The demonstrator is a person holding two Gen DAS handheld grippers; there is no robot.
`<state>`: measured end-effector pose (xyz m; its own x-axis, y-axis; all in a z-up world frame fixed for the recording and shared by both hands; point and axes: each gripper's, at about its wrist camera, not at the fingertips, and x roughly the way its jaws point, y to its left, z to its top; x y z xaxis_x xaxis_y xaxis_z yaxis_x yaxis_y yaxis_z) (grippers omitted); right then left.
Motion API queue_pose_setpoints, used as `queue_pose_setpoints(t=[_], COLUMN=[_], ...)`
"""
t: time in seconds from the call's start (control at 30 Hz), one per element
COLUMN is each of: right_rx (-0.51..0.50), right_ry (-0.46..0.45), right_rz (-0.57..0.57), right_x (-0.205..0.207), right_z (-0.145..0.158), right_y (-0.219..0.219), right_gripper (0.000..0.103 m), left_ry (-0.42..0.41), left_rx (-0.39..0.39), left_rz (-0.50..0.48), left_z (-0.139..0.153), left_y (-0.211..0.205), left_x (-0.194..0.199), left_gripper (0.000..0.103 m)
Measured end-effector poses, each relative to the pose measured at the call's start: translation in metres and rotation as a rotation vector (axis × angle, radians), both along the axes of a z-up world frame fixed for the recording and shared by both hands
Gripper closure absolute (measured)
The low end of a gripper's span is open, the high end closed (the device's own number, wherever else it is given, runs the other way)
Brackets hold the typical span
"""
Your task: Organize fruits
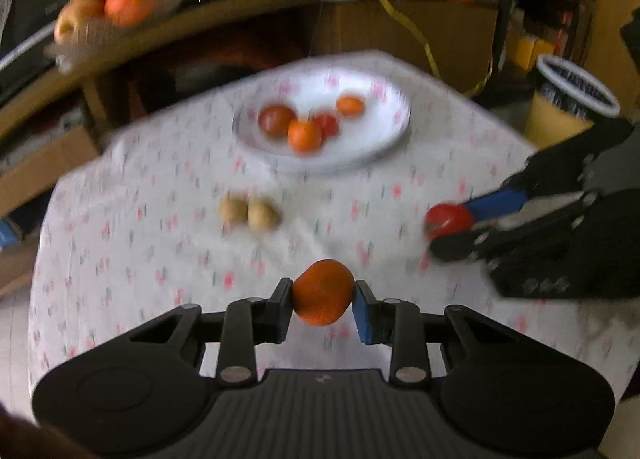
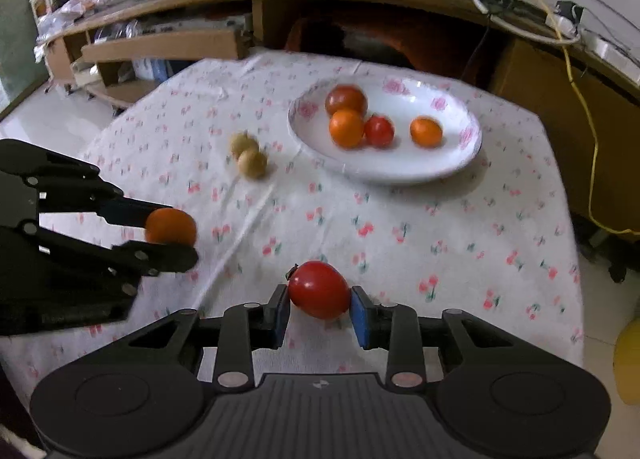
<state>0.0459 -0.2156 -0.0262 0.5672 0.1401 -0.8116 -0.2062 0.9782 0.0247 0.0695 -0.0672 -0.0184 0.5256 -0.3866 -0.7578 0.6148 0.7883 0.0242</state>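
Ahead, two small brown fruits (image 2: pixel 249 155) lie beside the plate (image 2: pixel 460 163).

The left gripper (image 1: pixel 322 305) has its two fingers closed on an orange (image 1: pixel 323 291), which sits pinched between the blue pads above the tablecloth (image 1: pixel 140 239). The right gripper (image 2: pixel 320 309) is likewise clamped, on a red tomato (image 2: pixel 319 289), to the right of the left gripper. Both point towards the white plate (image 2: pixel 452 163) at the far side of the cloth.
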Motion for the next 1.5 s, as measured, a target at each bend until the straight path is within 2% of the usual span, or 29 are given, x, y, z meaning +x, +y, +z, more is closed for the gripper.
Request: queue_pose_setpoints(t=[0.1,0.33,0.63,1.13,1.5], right_rx=[0.036,0.069,0.057,0.035,0.027], right_ry=[-0.03,-0.075,-0.067,-0.024,-0.026], right_rz=[-0.034,-0.092,-0.133,-0.114,-0.131], right_x=[0.011,0.044,0.087,0.107,0.124], right_z=[0.015,0.031,0.02,-0.003,-0.01], right_y=[-0.003,-0.013,-0.032,-0.04,-0.046], right_gripper=[0.072,0.072,0.072,0.072,0.069], left_ry=[-0.005,-0.051,-0.057,-0.041,-0.041], left_rx=[-0.055,-0.067,-0.03,0.014,0.001], left_rz=[0.019,0.049,0.069,0.059,0.075], left_z=[0.01,0.02,0.008,-0.013,-0.014], left_y=[-0.006,-0.021,-0.047,-0.061,-0.067], left_x=[0.016,0.057,0.095,0.116,0.133], left_gripper=[0.066,0.066,0.066,0.066,0.066])
